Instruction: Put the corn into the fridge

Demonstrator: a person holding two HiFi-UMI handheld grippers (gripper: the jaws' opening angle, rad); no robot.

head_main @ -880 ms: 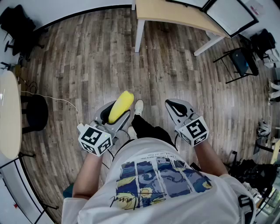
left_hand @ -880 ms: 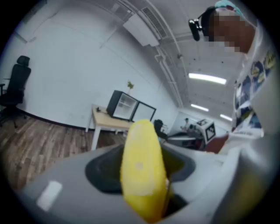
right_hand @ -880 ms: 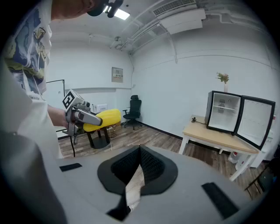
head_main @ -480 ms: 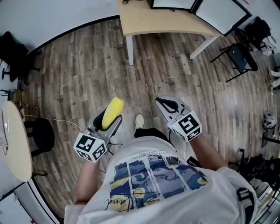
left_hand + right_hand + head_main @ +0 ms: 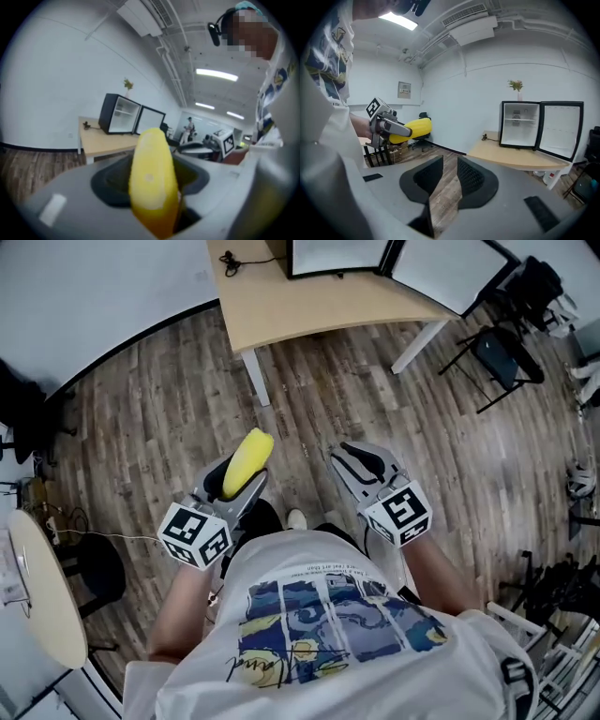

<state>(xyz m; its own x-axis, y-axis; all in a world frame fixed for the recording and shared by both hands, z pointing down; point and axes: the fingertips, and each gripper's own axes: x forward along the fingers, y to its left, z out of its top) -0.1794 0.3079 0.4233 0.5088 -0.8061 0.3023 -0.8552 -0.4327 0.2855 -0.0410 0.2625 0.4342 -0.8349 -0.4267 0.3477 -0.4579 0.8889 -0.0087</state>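
Observation:
A yellow corn cob point(image 5: 247, 461) sticks out forward from my left gripper point(image 5: 244, 476), which is shut on it; up close the corn point(image 5: 152, 178) fills the space between the jaws. The right gripper view shows the same corn point(image 5: 412, 129) held at the left. My right gripper point(image 5: 361, 461) hangs level beside it, its pads a narrow gap apart with nothing between them point(image 5: 449, 176). Ahead, a small black fridge point(image 5: 519, 125) stands on a wooden table point(image 5: 513, 158) with its door point(image 5: 560, 129) swung open. The fridge point(image 5: 122, 115) also appears beyond the corn.
The wooden table point(image 5: 309, 298) lies ahead over plank floor, its white legs point(image 5: 255, 377) nearest me. A round table point(image 5: 39, 607) and a dark stool point(image 5: 101, 568) are at the left. A black chair point(image 5: 495, 358) stands at the right, with clutter at the lower right.
The table with the fridge has come closer in the head view as the person walks toward it. Both grippers keep their pose, and the corn stays in the left jaws.

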